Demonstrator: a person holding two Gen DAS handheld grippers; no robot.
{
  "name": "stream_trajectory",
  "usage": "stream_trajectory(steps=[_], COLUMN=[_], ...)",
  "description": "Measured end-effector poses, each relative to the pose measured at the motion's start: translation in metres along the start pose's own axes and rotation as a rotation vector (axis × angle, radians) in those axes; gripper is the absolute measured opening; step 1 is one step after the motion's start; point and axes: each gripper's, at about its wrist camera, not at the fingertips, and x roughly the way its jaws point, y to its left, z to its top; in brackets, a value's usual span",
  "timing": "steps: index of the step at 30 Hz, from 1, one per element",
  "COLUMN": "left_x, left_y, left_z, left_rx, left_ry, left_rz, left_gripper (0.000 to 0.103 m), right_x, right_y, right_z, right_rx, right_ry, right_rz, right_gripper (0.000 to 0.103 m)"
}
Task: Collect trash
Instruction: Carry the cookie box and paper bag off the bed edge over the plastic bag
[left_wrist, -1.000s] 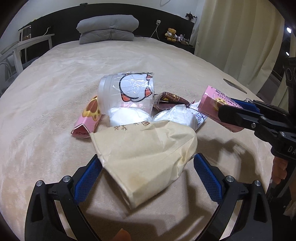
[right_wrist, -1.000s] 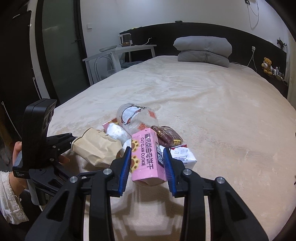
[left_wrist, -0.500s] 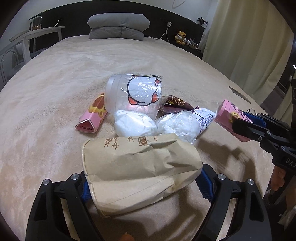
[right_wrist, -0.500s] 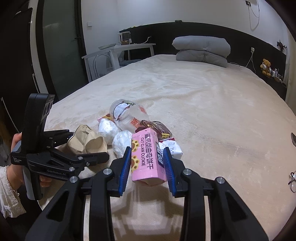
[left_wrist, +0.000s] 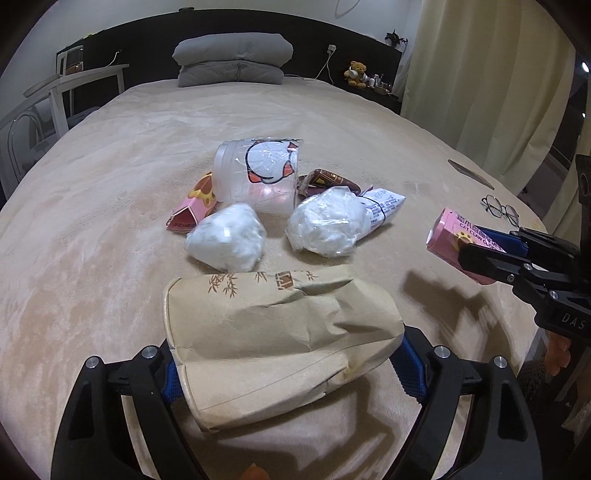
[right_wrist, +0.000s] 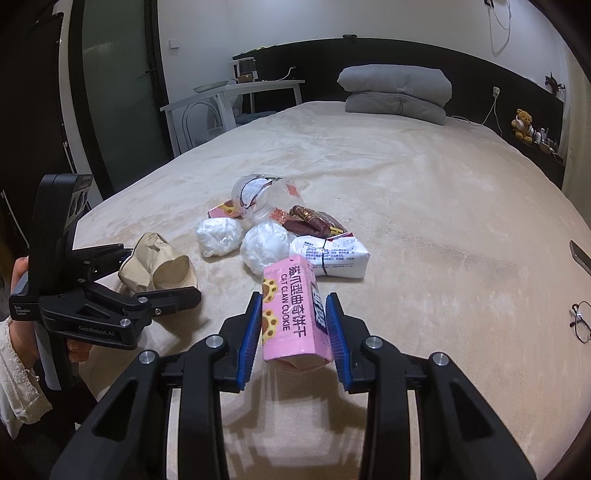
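Observation:
My left gripper (left_wrist: 284, 369) is shut on a crumpled brown paper bag (left_wrist: 280, 339), held just above the beige bed; the bag also shows in the right wrist view (right_wrist: 159, 264). My right gripper (right_wrist: 293, 325) is shut on a pink cat claw cookie box (right_wrist: 293, 314), also seen at the right of the left wrist view (left_wrist: 461, 240). On the bed lie two white plastic wads (left_wrist: 225, 240) (left_wrist: 328, 225), a clear plastic cup (left_wrist: 258, 177), a second pink box (left_wrist: 192, 210), a brown wrapper (left_wrist: 328, 181) and a white packet (left_wrist: 384, 206).
Eyeglasses (right_wrist: 581, 321) and a dark flat object (right_wrist: 580, 256) lie on the bed at the right. Grey pillows (left_wrist: 232, 59) sit at the headboard. A white table and chair (right_wrist: 229, 103) stand left of the bed. Curtains (left_wrist: 480, 74) hang on the right.
My left gripper has closed on the paper bag and pulled it back from the pile. My right gripper has drawn back with the pink box.

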Motion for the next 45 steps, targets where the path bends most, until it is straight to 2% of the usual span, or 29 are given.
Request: stream_trajectory(steps=[7,26,37,45], left_x=[-0.03,-0.08,-0.096,-0.085], left_y=[-0.009,-0.053,-0.075,-0.089], left_z=[-0.017,-0.095,-0.147,-0.185], left_rx=[0.015,0.015,0.021,0.068], left_ry=[-0.037,-0.04,0.016,0.146], left_rz=[0.013,0.013,-0.011,-0.023], left_gripper=[0.086,0.086,0.086,0.086], right_x=[-0.017,-0.068,-0.086,-0.082], right_y=[0.01,0.049,0.075,0.084], right_z=[-0.02,-0.091,-0.132,-0.165], right_rx=[0.028,0.042,0.042,0.062], right_ry=[-0.007,0.008,0.054,0.151], right_rz=[0.013,0.028,0.04,0.061], right_gripper=[0.036,0.036,0.036,0.036])
